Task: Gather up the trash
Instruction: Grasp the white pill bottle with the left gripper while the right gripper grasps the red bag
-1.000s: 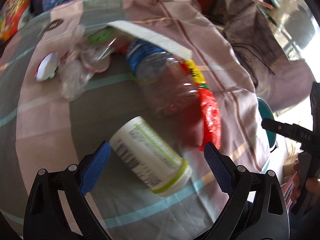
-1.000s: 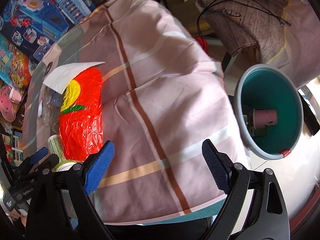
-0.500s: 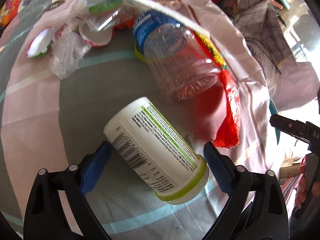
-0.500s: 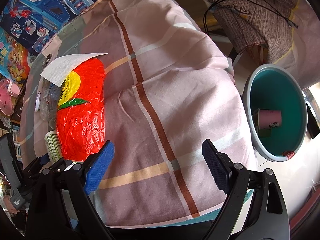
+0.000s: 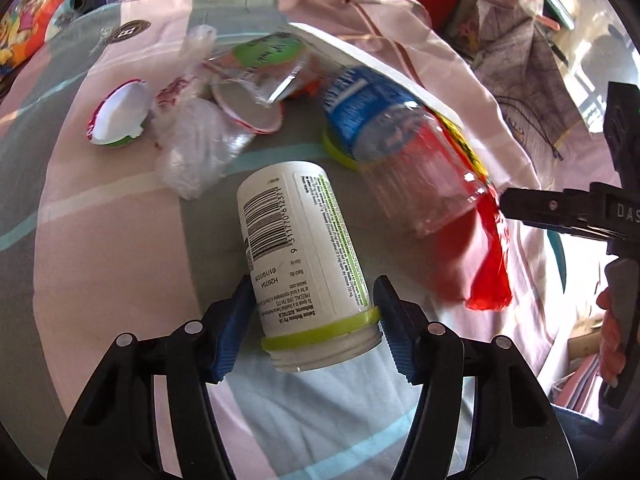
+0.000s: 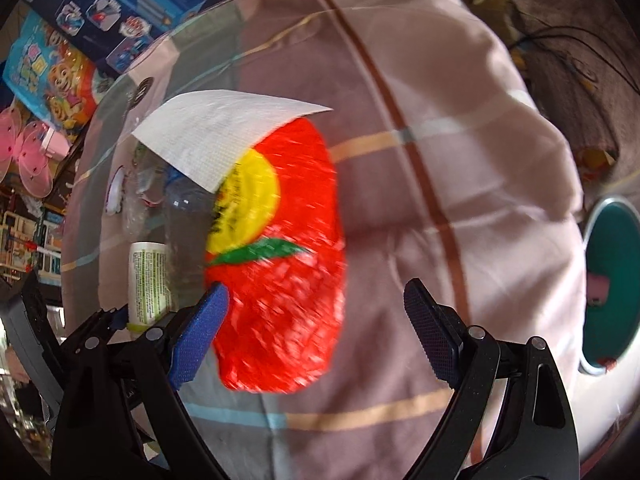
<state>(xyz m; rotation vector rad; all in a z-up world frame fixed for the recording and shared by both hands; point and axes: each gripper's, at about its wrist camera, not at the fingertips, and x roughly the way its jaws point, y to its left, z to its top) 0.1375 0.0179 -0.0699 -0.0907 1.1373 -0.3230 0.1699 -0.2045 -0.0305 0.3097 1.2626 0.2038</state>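
My left gripper (image 5: 314, 320) is shut on a white supplement bottle (image 5: 300, 248) with a green ring at its open neck; the blue pads press both sides near the neck. The bottle also shows in the right wrist view (image 6: 147, 276). Beyond it lie a clear plastic jar with a blue label (image 5: 396, 152), a red snack bag (image 5: 486, 276), crumpled clear plastic (image 5: 200, 152) and foil lids (image 5: 118, 114). My right gripper (image 6: 316, 336) is open and empty above the red snack bag (image 6: 280, 256). A white paper sheet (image 6: 220, 136) lies over the bag's far end.
All lies on a checked pink and grey cloth (image 6: 460, 160). A teal bin (image 6: 608, 288) with a pink cup inside stands at the right, beyond the cloth's edge. Toy boxes (image 6: 128, 8) line the far side. A dark cable lies on a brown fabric (image 5: 532, 92).
My left gripper closed in on the white bottle and shut on it. My right gripper swung left and nearer, over the red bag; the bin slid to the right edge.
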